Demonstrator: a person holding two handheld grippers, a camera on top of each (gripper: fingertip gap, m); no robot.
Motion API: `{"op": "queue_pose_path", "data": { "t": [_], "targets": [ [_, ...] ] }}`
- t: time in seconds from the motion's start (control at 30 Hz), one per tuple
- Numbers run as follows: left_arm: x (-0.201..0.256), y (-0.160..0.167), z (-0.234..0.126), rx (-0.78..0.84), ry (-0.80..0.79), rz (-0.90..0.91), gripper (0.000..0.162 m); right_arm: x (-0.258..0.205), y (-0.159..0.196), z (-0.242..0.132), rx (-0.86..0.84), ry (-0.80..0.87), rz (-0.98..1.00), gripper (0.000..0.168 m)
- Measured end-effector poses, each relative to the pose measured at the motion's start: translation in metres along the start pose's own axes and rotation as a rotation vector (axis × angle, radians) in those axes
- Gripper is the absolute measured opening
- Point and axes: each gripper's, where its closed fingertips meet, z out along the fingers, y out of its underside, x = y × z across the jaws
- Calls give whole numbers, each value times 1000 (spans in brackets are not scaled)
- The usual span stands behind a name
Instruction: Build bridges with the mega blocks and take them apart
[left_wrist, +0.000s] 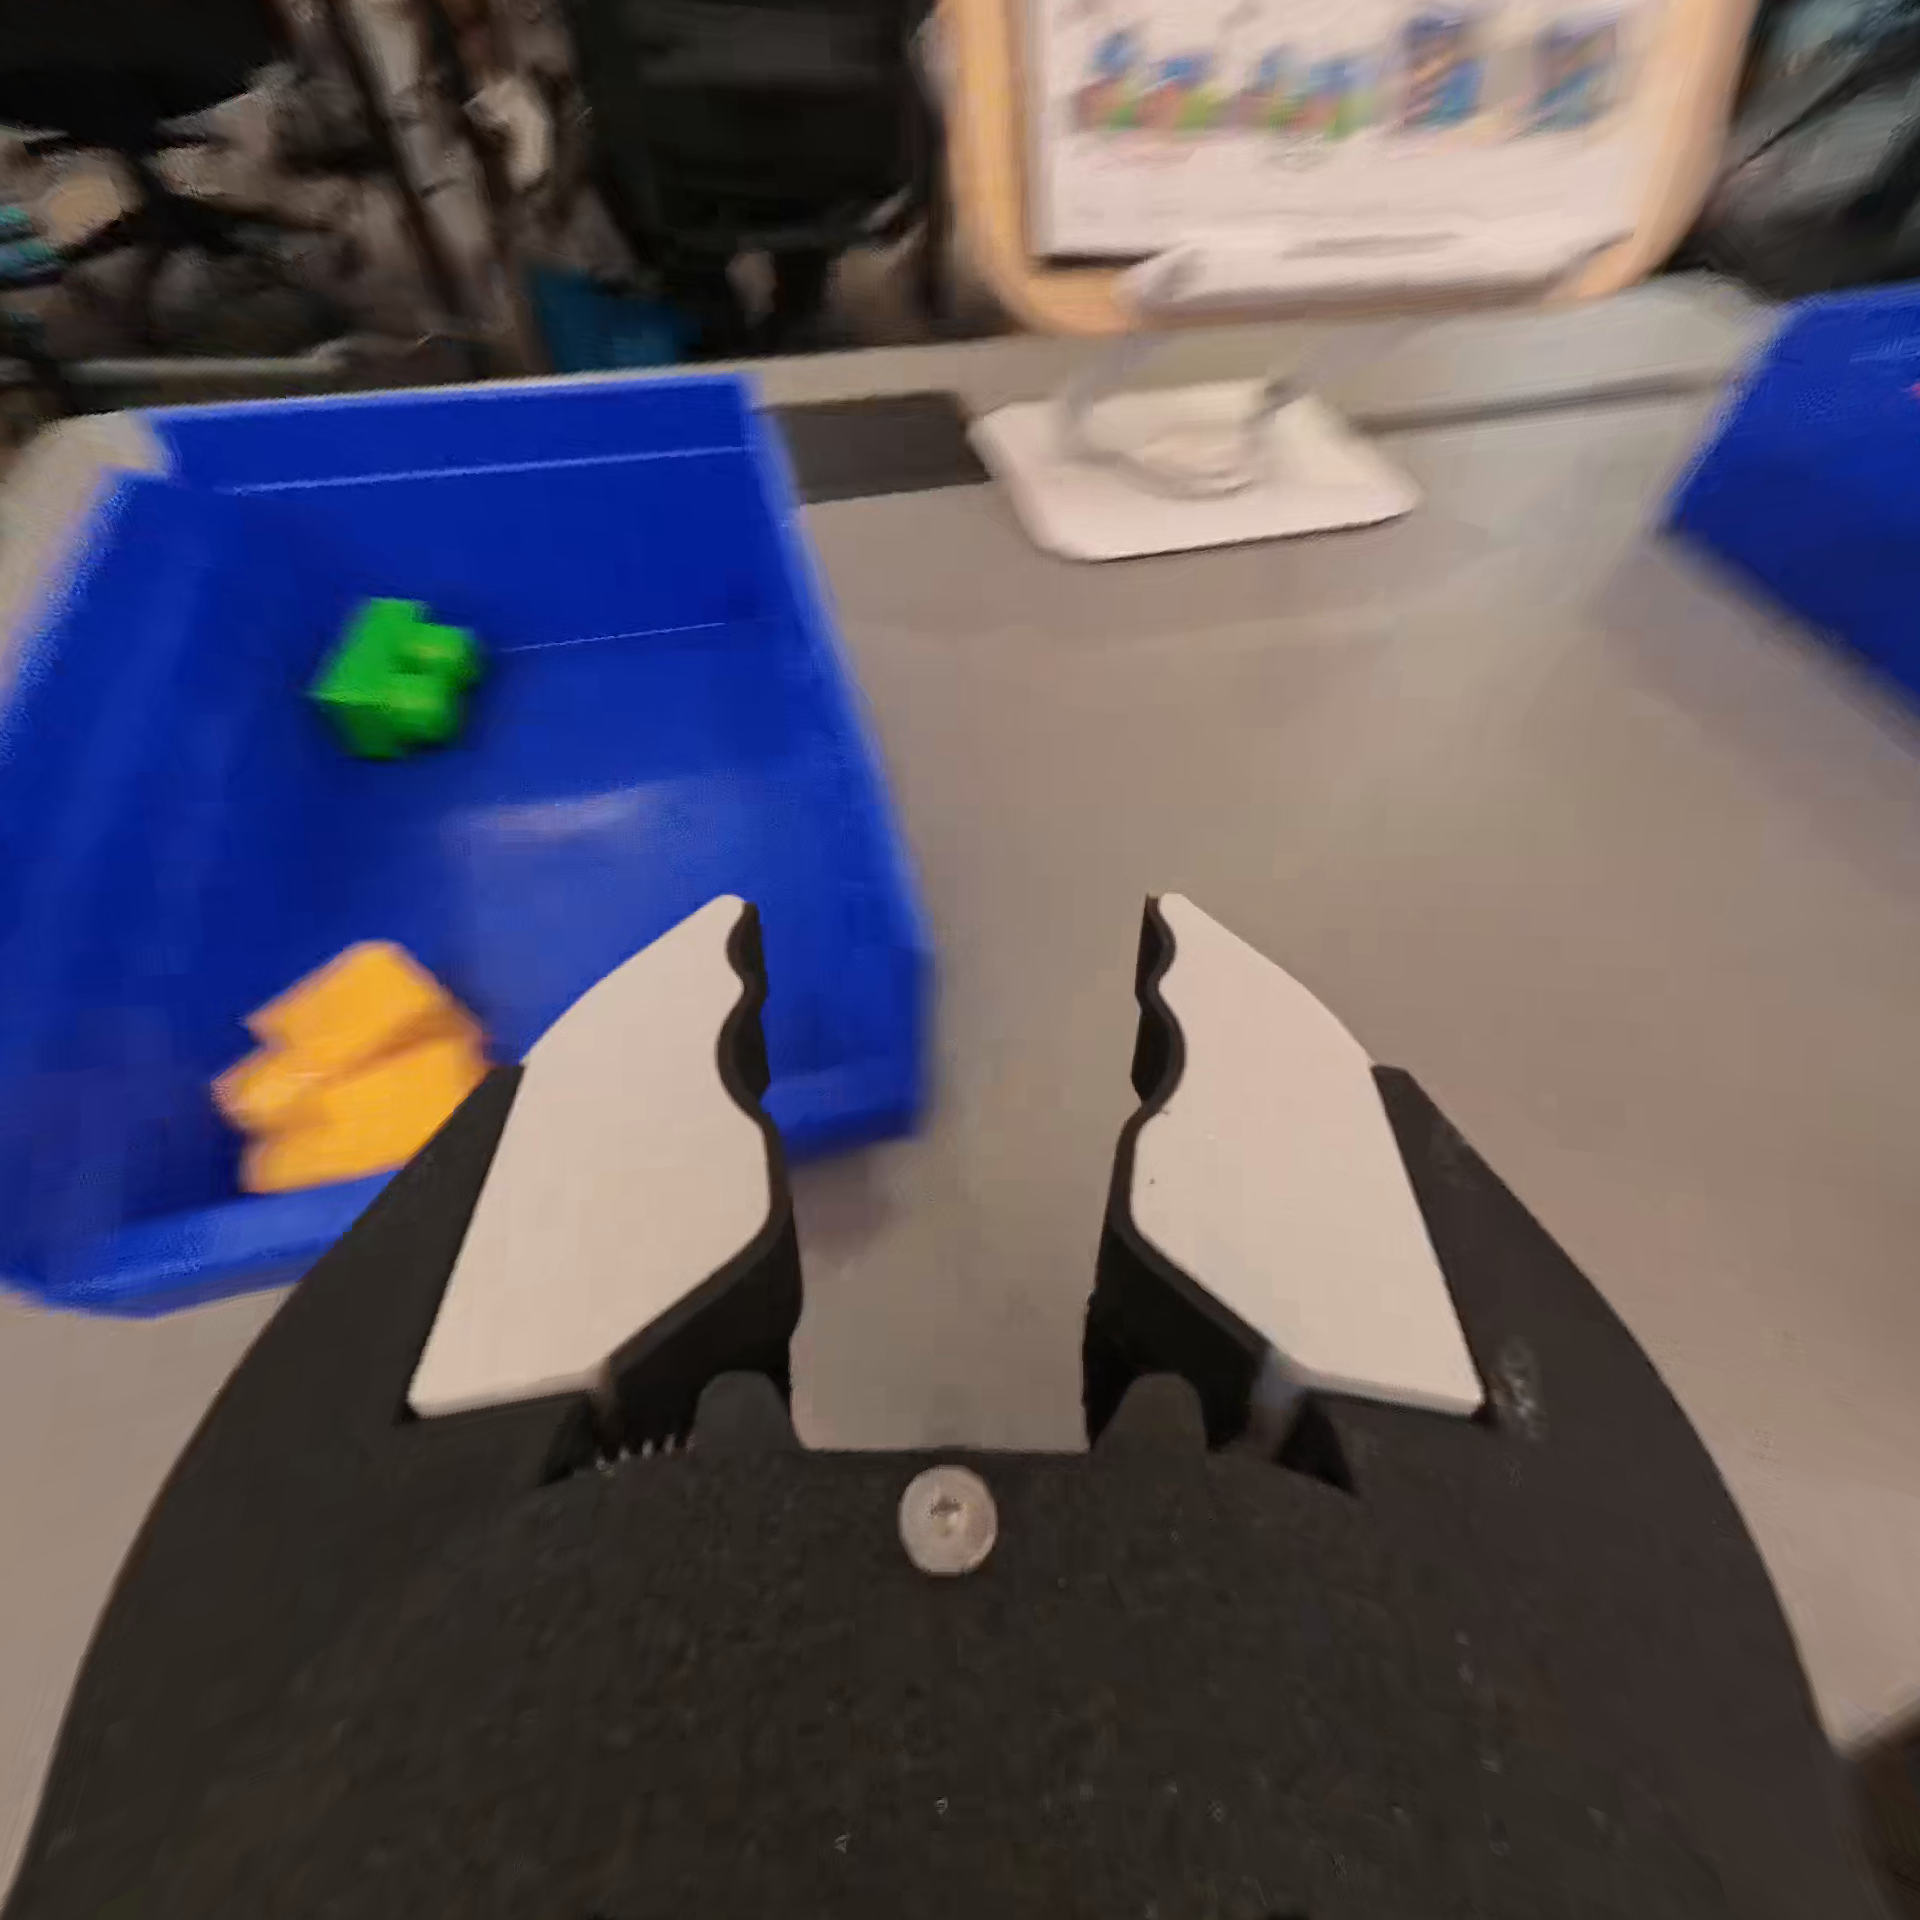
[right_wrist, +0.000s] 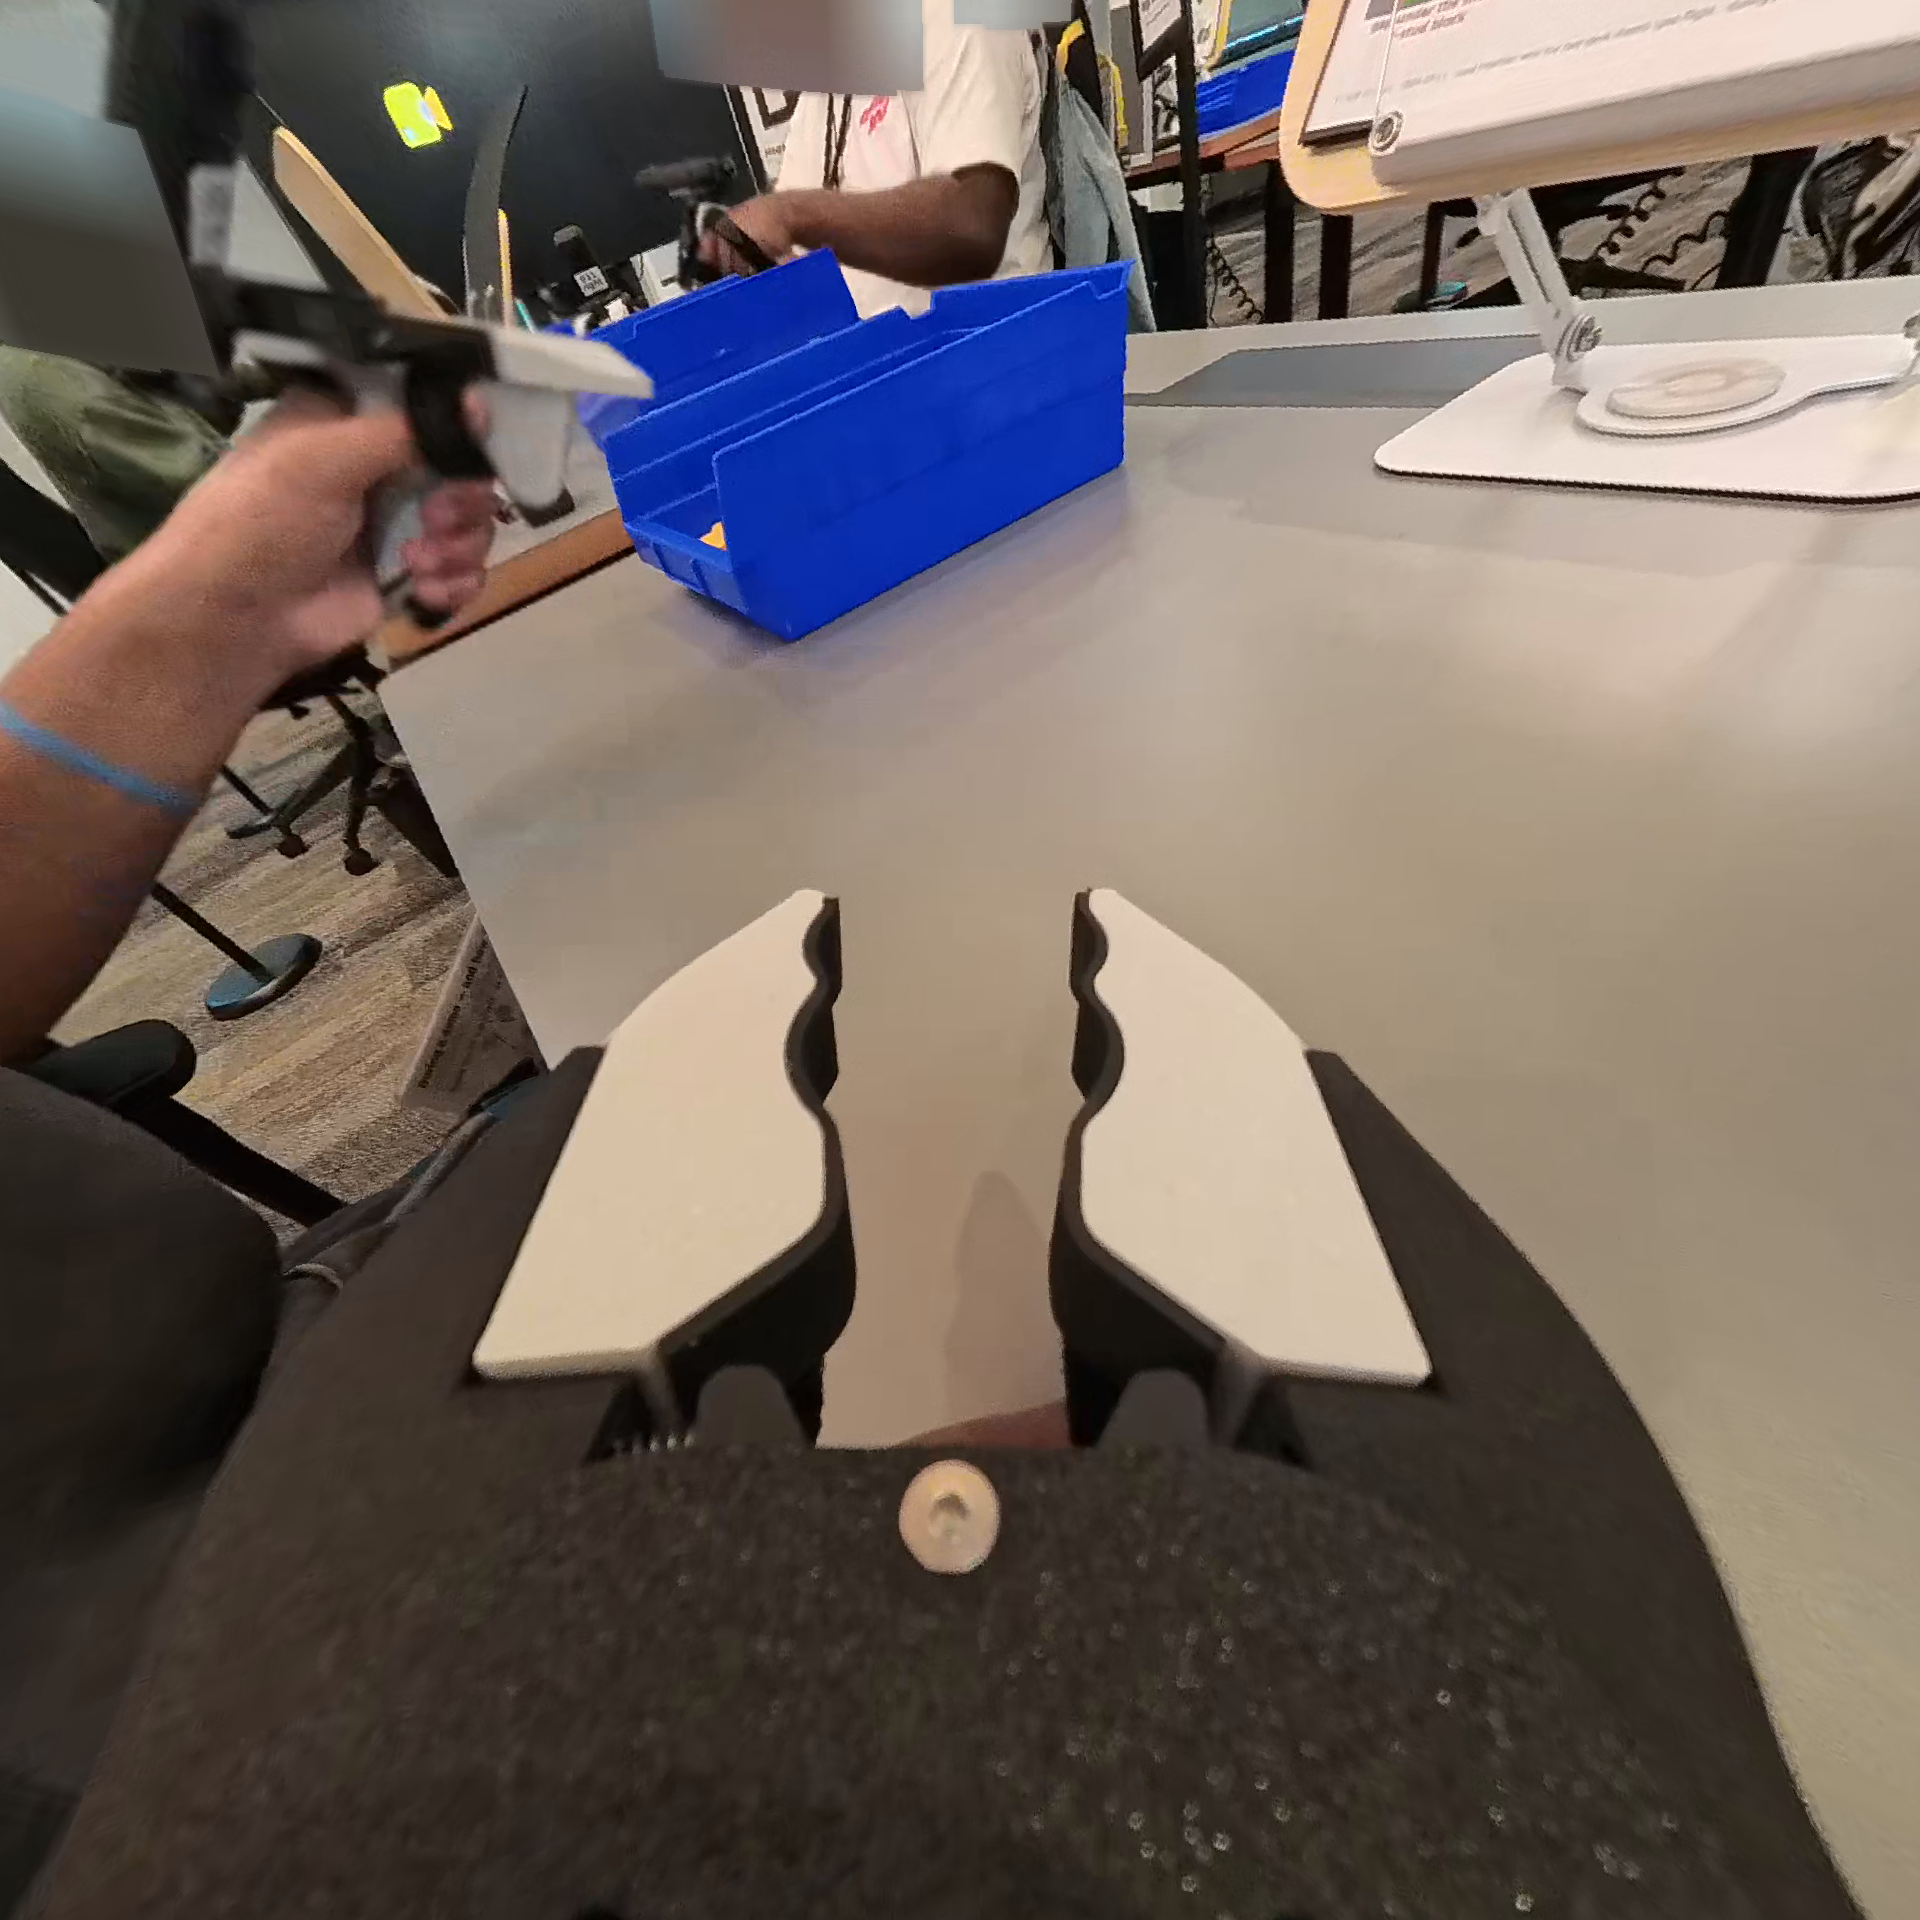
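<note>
Mega blocks, one green plastic and one orange, lie in the blue plastic bin at the grey bench's left edge. Both the left gripper and the right gripper gape empty; building seems unstarted, so next comes reaching in for a block.

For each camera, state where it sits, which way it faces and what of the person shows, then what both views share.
Left wrist view: on the left gripper, facing across the grey table toward the blue bin; no body shows.
Right wrist view: on the right gripper, facing over the table; the left hand shows.
Shared: bin, table, white stand.
</note>
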Motion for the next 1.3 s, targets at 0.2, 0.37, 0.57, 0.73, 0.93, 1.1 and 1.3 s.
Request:
{"op": "queue_pose_path", "data": {
  "t": [0.2,0.37,0.57,0.73,0.93,1.1,1.3],
  "targets": [
    [-129,-34,97,-331,-312,211,73,0,1,-1,1,-33,28,41],
    [-206,-14,186,-591,-407,234,65,1,2,-5,-6,-40,34,39],
    [-254,18,215,-765,-504,236,51,1,5,-9,-20,-44,44,37],
    [-249,25,209,-769,-445,112,46,3,5,-13,-10,-59,93,36],
    [-195,-31,162,-540,-299,128,42,5,-1,-17,8,-31,69,35],
    [-52,-98,119,-302,19,266,42,6,-4,-19,17,-2,45,35],
    [102,-53,162,-458,222,554,42,13,-12,-23,38,38,29,36]
  ]
}}
